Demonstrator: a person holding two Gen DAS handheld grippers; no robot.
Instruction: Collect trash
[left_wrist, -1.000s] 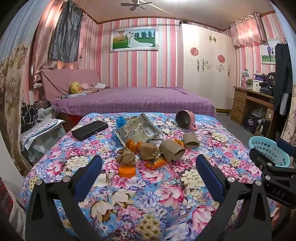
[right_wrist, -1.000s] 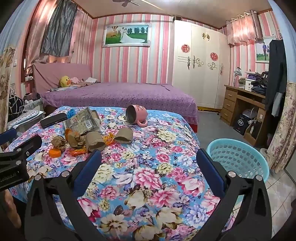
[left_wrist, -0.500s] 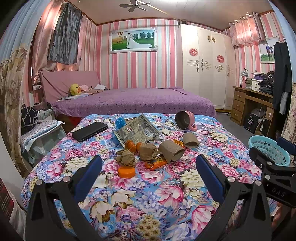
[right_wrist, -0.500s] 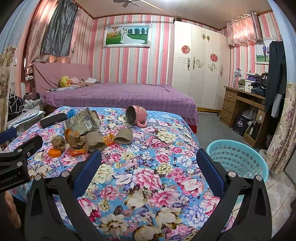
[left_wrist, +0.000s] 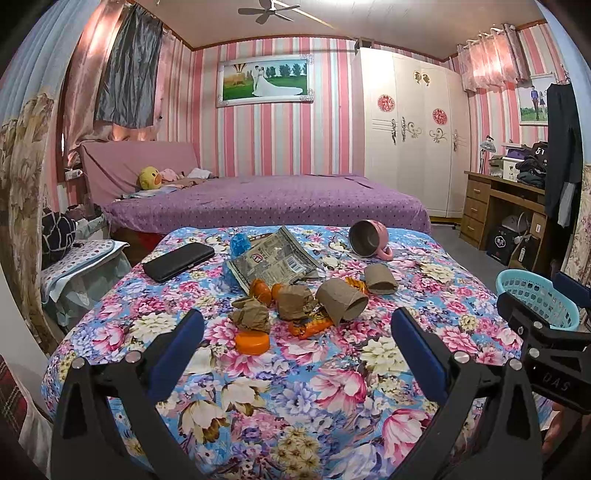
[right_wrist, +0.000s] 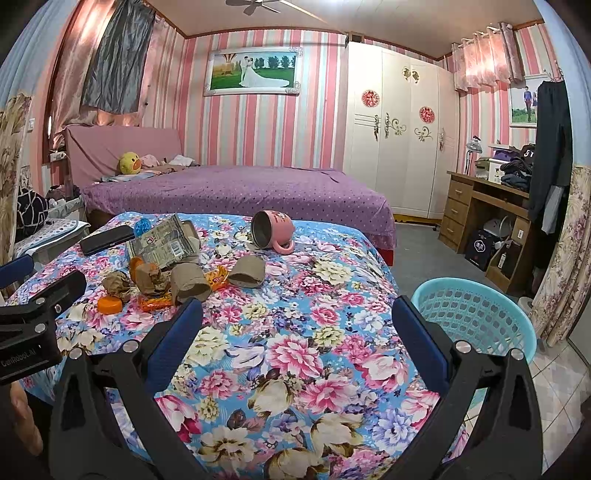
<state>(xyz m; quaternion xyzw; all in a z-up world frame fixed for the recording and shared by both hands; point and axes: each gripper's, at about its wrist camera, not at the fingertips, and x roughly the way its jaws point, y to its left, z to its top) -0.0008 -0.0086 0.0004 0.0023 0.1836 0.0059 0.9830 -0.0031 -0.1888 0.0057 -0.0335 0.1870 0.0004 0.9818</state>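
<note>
Trash lies mid-table on a floral cloth: two cardboard tubes (left_wrist: 341, 299) (left_wrist: 380, 278), crumpled brown paper (left_wrist: 251, 314) (left_wrist: 295, 302), an orange lid (left_wrist: 252, 341), orange wrappers (left_wrist: 308, 325) and a grey snack bag (left_wrist: 273, 260). My left gripper (left_wrist: 295, 350) hangs open just short of the pile, nothing between its fingers. My right gripper (right_wrist: 295, 339) is open over the table's near right part, also holding nothing. A turquoise basket (right_wrist: 476, 314) stands on the floor beside the table's right edge, behind the right finger.
A pink mug (left_wrist: 369, 240) lies on its side at the far end, next to a black phone case (left_wrist: 178, 260) and a small blue object (left_wrist: 238, 243). A purple bed (left_wrist: 266, 199) stands behind the table, and a wooden desk (right_wrist: 480, 210) is at the right.
Both grippers have barely shifted, and both views have tilted slightly. Nothing on the table has moved.
</note>
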